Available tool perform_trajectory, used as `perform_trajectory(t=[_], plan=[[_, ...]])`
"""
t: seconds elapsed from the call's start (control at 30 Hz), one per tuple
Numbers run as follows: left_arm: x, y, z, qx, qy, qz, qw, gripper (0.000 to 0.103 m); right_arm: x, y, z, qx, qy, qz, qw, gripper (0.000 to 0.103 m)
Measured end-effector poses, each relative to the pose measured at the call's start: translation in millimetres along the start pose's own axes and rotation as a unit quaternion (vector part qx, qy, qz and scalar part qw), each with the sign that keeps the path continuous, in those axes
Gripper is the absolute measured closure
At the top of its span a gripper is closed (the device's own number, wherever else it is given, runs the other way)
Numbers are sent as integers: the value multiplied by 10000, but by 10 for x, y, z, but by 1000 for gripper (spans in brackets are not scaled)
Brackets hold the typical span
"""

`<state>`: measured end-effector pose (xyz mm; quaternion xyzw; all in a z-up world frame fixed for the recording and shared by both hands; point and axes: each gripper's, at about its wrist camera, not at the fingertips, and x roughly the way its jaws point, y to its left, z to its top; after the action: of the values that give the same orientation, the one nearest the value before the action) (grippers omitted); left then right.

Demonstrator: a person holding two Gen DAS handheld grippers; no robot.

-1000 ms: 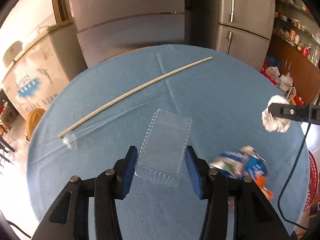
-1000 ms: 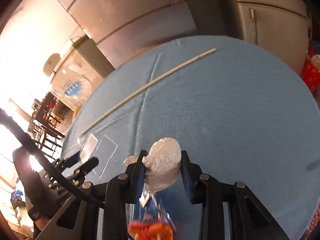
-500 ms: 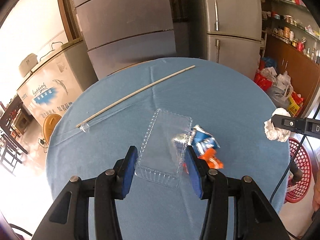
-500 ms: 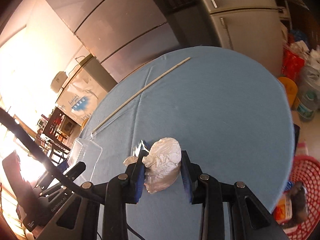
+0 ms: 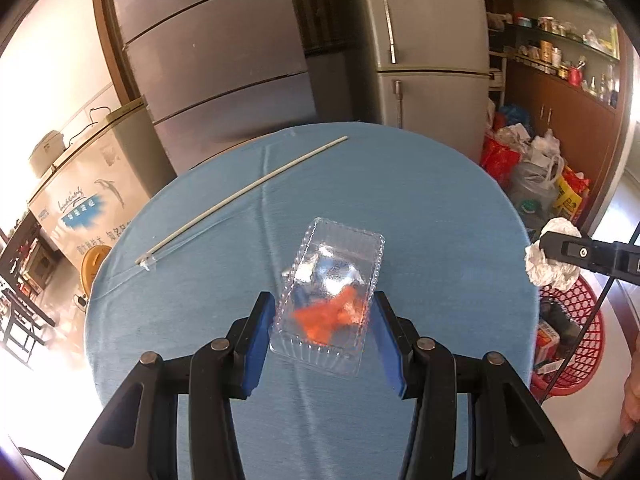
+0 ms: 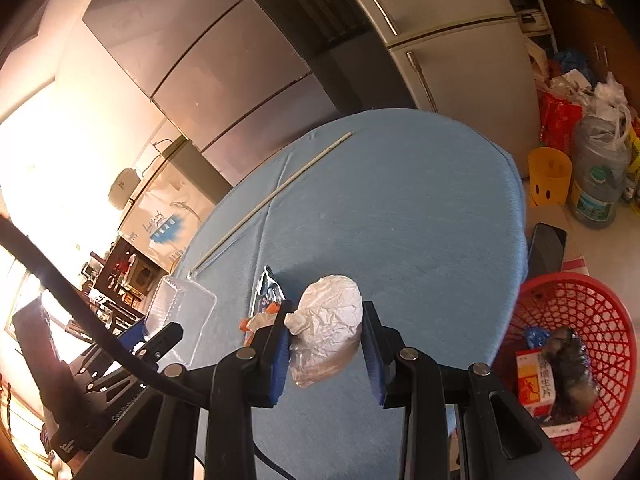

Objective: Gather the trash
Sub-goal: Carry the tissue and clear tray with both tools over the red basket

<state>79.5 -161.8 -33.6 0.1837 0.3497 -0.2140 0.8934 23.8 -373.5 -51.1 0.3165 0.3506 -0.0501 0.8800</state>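
Note:
My left gripper [image 5: 323, 334] is shut on a clear plastic clamshell tray [image 5: 332, 292] and holds it above the round blue table [image 5: 420, 216]. A blue and orange snack wrapper [image 5: 326, 316] shows through the tray; it lies on the table below [image 6: 266, 294]. My right gripper [image 6: 324, 346] is shut on a crumpled white paper ball [image 6: 326, 326], near the table's right edge; it also shows in the left wrist view [image 5: 550, 260]. A red mesh basket [image 6: 580, 316] with some trash stands on the floor to the right. A long pale stick [image 5: 240, 196] lies across the table's far left.
Grey refrigerators [image 5: 432, 52] stand behind the table. Bags and a water jug [image 6: 596, 168] crowd the floor at the right, with a yellow bucket [image 6: 550, 176]. A chest freezer [image 5: 80, 192] stands at the left. A black phone [image 6: 546, 250] lies by the basket.
Both grippers have risen and pulled back from the table, each still holding its item. The snack wrapper now appears behind the clear tray. The red basket has come into the right wrist view.

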Motion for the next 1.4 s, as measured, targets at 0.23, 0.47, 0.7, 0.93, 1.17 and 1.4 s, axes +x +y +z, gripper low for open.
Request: perform_trajectory(t=[0.23,0.47,0.7,0.93,1.17,1.4], plan=[[-83,-280,-29,81,-9,-105,9999,53,-196,-128,-42,1,-25,-22,10000,68],[-174,-533,-22,259,-50,-199,9995,53,-367,-274,-72,77,-108,-15,9999,68],[-238,-746,8,459,-99,-252,9986,53,-549,-439,-110,214,-216,-47,9995,68],[-260,-910,34,582,-90,-324,9977,53,-691,-601,-123,362,-310,-100,9988,68],[-285,-1043,56,717,-118,-348,9967,53,-767,-683,-123,454,-352,-127,9983,68],[-305,-1155,85,816,-130,-406,9958,53,-828,-768,-125,538,-394,-150,9977,68]])
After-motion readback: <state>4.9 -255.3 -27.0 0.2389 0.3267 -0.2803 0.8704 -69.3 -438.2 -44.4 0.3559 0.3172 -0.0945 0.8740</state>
